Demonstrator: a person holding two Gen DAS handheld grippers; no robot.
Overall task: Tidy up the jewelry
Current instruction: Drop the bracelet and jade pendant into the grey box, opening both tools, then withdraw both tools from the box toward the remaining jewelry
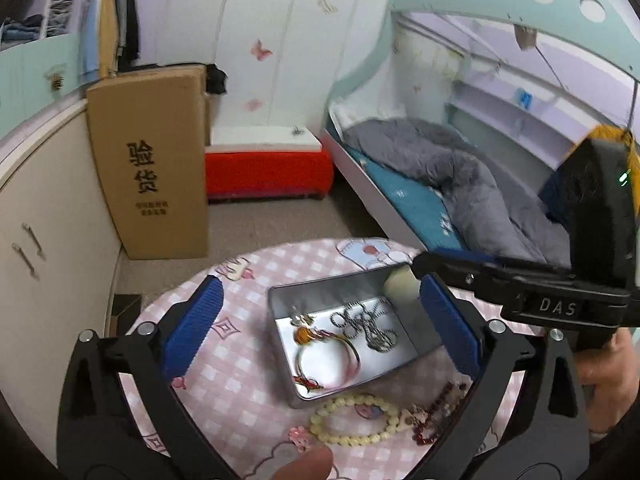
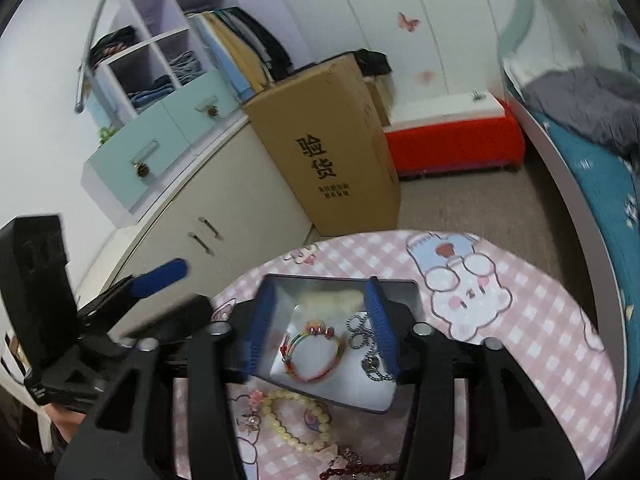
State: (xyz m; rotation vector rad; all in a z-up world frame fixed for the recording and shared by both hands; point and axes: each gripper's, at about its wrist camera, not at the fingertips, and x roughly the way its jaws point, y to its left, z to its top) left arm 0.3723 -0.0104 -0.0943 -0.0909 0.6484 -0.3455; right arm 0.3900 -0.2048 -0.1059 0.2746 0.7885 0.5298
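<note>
A silver metal tin [image 1: 285, 303] [image 2: 404, 286] sits on a round pink checked table [image 1: 240, 384] [image 2: 540, 340]. It holds a coloured bangle [image 1: 329, 354] [image 2: 314, 350] and a silver chain [image 1: 366, 322] [image 2: 366, 340]. A cream bead bracelet [image 1: 354, 420] [image 2: 294, 420] and dark red beads [image 1: 438, 412] [image 2: 360, 470] lie on the table in front of the tin. My left gripper [image 1: 320, 332] is open above the tin, empty. My right gripper [image 2: 320, 328] is open over the tin, empty; it also shows in the left wrist view [image 1: 520, 284].
A tall cardboard box [image 1: 154, 164] [image 2: 340, 148] stands on the floor beyond the table. A red and white bench [image 1: 268, 164] [image 2: 456, 136] is by the wall. A bed with a grey duvet [image 1: 460, 184] is at the right. Cabinets [image 1: 52, 240] [image 2: 224, 208] are at the left.
</note>
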